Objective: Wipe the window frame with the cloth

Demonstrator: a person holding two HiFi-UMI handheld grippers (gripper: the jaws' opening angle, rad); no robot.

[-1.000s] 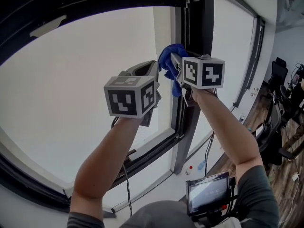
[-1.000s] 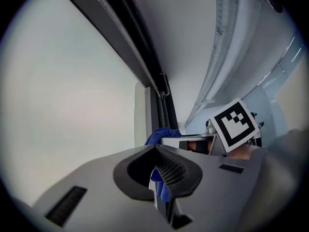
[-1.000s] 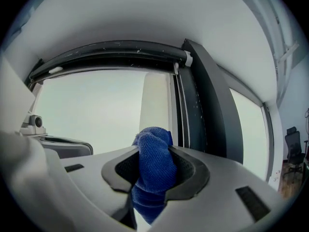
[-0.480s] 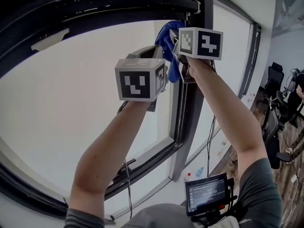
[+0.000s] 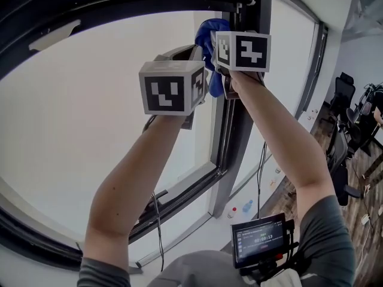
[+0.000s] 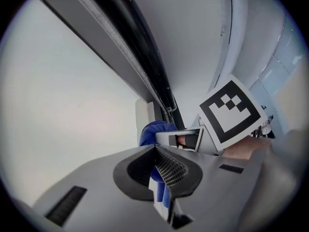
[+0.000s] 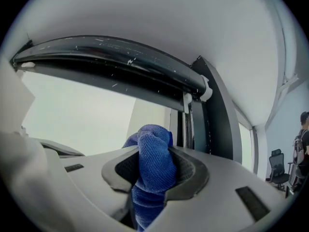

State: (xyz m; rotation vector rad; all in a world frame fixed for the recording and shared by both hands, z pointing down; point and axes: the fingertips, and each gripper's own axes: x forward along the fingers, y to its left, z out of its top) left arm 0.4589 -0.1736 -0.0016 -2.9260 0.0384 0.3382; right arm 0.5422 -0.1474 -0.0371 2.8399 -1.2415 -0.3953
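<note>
A blue cloth is bunched between the jaws of my right gripper, which is shut on it. The cloth sits high on the dark vertical window frame, just under the top corner. In the right gripper view the blue cloth fills the right gripper, with the black top rail above it. My left gripper is raised beside it on the left, jaws together and holding nothing. The left gripper view has the left gripper with the cloth just beyond its tips.
A large bright window pane fills the left. The lower frame rail and a hanging cable lie below my arms. A small screen hangs at my chest. Office chairs stand at the right, small bottles on the floor.
Both grippers have risen along the vertical frame toward the top corner, the right one carrying the blue cloth upward with it.
</note>
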